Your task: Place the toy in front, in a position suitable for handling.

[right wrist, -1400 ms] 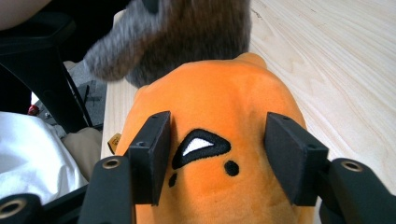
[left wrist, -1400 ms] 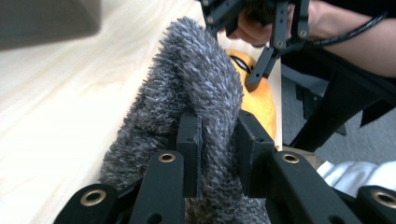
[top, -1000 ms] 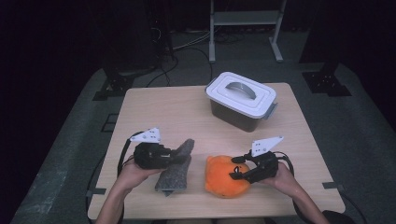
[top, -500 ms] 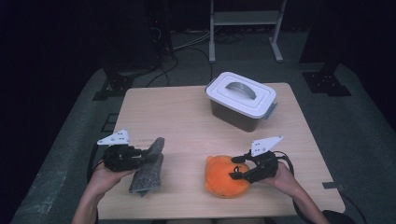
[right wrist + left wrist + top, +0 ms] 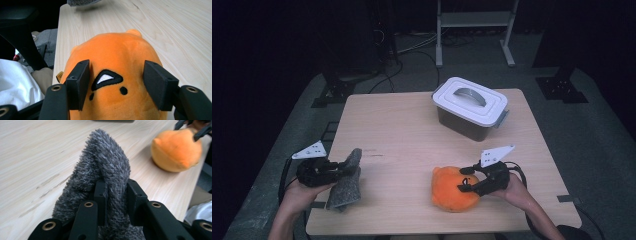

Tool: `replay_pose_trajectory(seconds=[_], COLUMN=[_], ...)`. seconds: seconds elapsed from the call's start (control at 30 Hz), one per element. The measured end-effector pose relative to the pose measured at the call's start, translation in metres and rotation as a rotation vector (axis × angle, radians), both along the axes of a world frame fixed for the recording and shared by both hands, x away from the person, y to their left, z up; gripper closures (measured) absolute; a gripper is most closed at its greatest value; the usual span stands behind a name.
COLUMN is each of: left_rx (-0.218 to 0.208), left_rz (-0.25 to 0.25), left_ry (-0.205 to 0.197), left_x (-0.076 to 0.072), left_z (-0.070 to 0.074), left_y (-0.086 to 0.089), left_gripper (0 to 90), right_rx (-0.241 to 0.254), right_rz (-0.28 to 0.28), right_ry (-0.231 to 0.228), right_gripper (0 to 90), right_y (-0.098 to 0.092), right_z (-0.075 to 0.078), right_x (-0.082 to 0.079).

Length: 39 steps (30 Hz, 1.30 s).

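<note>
The shaggy grey fleece cloth [image 5: 105, 177], a long limp strip with a rounded tip, is sitting pinched between the two black jaws of the left gripper [image 5: 116, 195], which is clenching tight on its fuzzy pile. In the high view the cloth [image 5: 346, 181] is draping from that gripper [image 5: 343, 169] onto the near left corner of the pale wooden table [image 5: 412, 130], its tip rising just ahead of the jaws and its lower end hanging toward the table edge.

Well to the right of it, the round orange plush toy [image 5: 112, 65], smooth and velvety with black stitched marks and a small white patch, is lying between the flat black pads [image 5: 79, 82] of the right gripper [image 5: 117, 83]. The pads are standing close at its two flanks; whether they are pressing into the plush cannot be told. In the high view the toy [image 5: 451, 189] is resting on the tabletop at the tip of that gripper [image 5: 468, 181].

Farther ahead of the right gripper, a rectangular plastic box with a white lid and a grey arched handle [image 5: 469, 106] is standing on the table's far side.
</note>
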<state>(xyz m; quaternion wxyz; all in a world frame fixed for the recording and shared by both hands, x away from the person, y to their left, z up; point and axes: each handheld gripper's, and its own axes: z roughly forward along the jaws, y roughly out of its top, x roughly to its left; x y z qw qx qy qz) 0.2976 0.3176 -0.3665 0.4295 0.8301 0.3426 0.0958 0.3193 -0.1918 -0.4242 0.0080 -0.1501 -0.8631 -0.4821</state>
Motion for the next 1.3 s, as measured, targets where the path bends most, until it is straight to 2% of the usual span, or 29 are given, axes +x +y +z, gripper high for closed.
replay_pose_trajectory(seconds=[0.13,0.3,0.47,0.7,0.8,0.87,1.03,1.3], left_rx=[0.029,0.054,0.066,0.126,0.129,0.116,0.060,0.044], left_rz=[0.012,0.014,-0.022,-0.068,-0.079,-0.086,-0.083,-0.100], left_ry=[0.019,0.044,0.072,0.111,0.129,0.136,0.122,0.099], left_x=[0.005,0.012,0.018,0.028,0.029,0.027,0.024,0.021], left_z=[-0.013,-0.036,-0.054,-0.069,-0.072,-0.072,-0.066,-0.062], left_y=[-0.003,-0.018,-0.040,-0.066,-0.071,-0.072,-0.070,-0.077], left_gripper=[72.7,72.2,70.8,70.1,68.8,64.1,56.1,49.5], right_rx=[0.001,-0.001,0.003,0.003,0.002,0.001,0.003,0.029], right_rz=[-0.001,-0.002,-0.002,0.000,0.001,0.000,-0.004,-0.023], right_ry=[-0.001,-0.002,-0.001,-0.003,-0.004,-0.003,-0.006,0.004], right_gripper=[37.9,37.7,37.4,37.2,37.0,36.8,35.0,28.7], right_y=[0.000,-0.001,-0.001,-0.001,-0.002,-0.002,-0.001,-0.001], right_z=[0.000,0.000,0.000,0.000,0.000,0.000,0.001,0.004], right_x=[0.000,-0.001,-0.002,-0.002,-0.002,-0.002,-0.003,-0.003])
